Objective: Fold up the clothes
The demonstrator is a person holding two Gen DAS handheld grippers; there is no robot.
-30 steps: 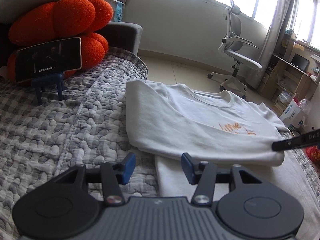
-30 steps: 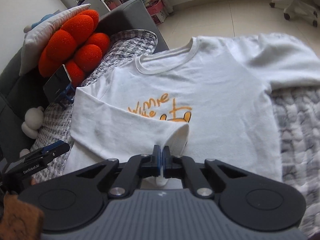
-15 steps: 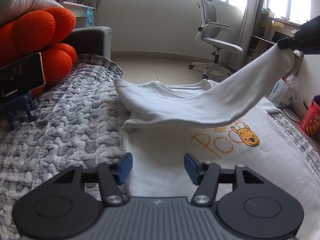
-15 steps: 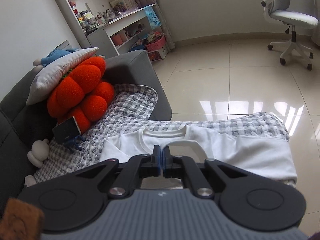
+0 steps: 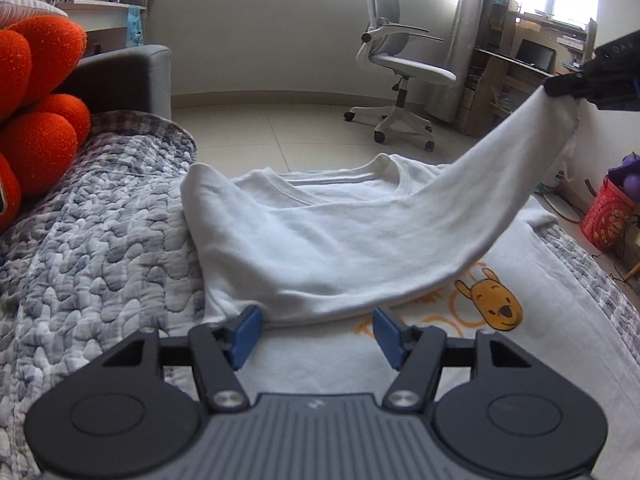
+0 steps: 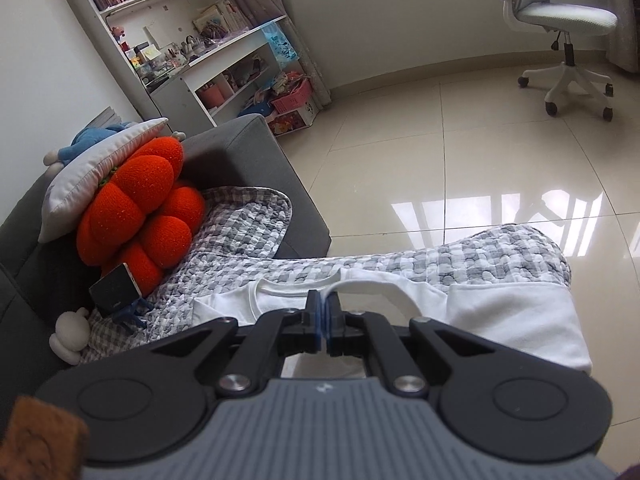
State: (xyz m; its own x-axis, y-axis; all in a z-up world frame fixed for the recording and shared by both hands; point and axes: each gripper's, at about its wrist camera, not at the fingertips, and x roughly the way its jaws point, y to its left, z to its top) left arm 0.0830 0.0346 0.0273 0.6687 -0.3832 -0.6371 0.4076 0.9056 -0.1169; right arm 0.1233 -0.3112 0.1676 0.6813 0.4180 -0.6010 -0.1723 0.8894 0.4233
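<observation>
A white shirt (image 5: 320, 248) lies spread on a grey checked quilt (image 5: 100, 248) that covers the sofa (image 6: 256, 152), its collar toward the tiled floor (image 6: 440, 168). A yellow bear print (image 5: 494, 304) shows on its front.

The right tongs (image 6: 323, 316) are clamped tight on the end of one sleeve (image 5: 512, 176), holding it up in the air off to the right side. The sleeve stretches from that grip down in a long sagging curve to the shoulder (image 5: 200, 184) at the far side of the shirt, crossing over the chest and hiding part of the orange lettering.

The left tongs (image 5: 316, 338) hang low over the shirt's lower body, just in front of the sleeve's drooping edge. Their jaws have just been opening and stand moderately wide, with only flat cloth below them and nothing gripped between the blue pads (image 5: 244, 334).

Orange cushions (image 6: 136, 216) and a white pillow (image 6: 100, 168) are piled at the sofa's arm, with a phone (image 6: 114, 290) propped on a small blue stand beside them. An office chair (image 5: 400, 64) stands on the floor beyond, near a desk (image 5: 516, 76), and a bookshelf (image 6: 192, 40) lines the wall.
</observation>
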